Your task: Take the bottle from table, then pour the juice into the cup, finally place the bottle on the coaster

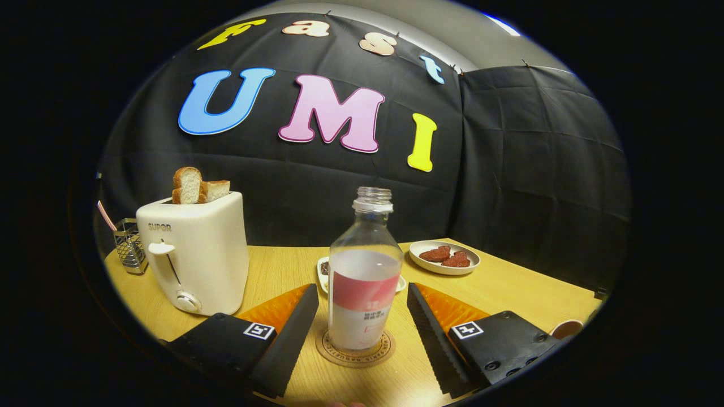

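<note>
We see the bottle (365,271) upright on the coaster (355,349); gripper (362,322) spread wide, holding nothing; left, a toaster (195,251) marked SUPOR.

Wooden table (271,271), toaster (195,254), wire basket (129,246), two plates, coaster (355,351) under bottle (365,271), cup (567,328)

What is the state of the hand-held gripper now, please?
Hand-held gripper: open, holding nothing; the bottle stands on the coaster between its fingers, with gaps on both sides.

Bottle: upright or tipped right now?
Upright. The bottle stands capless on the coaster, between the open hand-held gripper fingers, neither touching it.
</note>
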`<state>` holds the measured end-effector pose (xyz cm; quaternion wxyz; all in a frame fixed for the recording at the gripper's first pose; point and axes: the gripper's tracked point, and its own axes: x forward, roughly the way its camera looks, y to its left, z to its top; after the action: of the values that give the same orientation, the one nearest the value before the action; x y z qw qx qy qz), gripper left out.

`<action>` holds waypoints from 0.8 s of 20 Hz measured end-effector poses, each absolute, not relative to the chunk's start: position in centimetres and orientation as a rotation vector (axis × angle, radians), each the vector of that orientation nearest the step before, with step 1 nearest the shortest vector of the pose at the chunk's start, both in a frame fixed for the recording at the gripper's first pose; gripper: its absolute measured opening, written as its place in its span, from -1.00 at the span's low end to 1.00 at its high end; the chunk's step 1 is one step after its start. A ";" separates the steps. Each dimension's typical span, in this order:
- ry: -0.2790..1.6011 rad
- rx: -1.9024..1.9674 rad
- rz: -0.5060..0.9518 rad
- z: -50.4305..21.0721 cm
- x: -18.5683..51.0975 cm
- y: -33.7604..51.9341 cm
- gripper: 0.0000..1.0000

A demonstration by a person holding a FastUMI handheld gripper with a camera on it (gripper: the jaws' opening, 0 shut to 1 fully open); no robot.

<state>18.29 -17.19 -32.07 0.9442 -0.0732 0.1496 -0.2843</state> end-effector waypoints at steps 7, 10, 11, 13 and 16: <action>0.320 -0.130 -0.564 -29.9 12.5 -14.7 0.94; 0.314 -0.155 -0.494 -27.8 10.9 -12.3 0.94; 0.307 -0.159 -0.472 -27.1 10.2 -11.7 0.94; 0.305 -0.149 -0.429 -25.7 9.1 -10.0 0.93; 0.297 -0.155 -0.337 -22.9 7.6 -6.5 0.93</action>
<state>7.63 -6.47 -22.89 0.9719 -0.0768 0.1472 -0.1668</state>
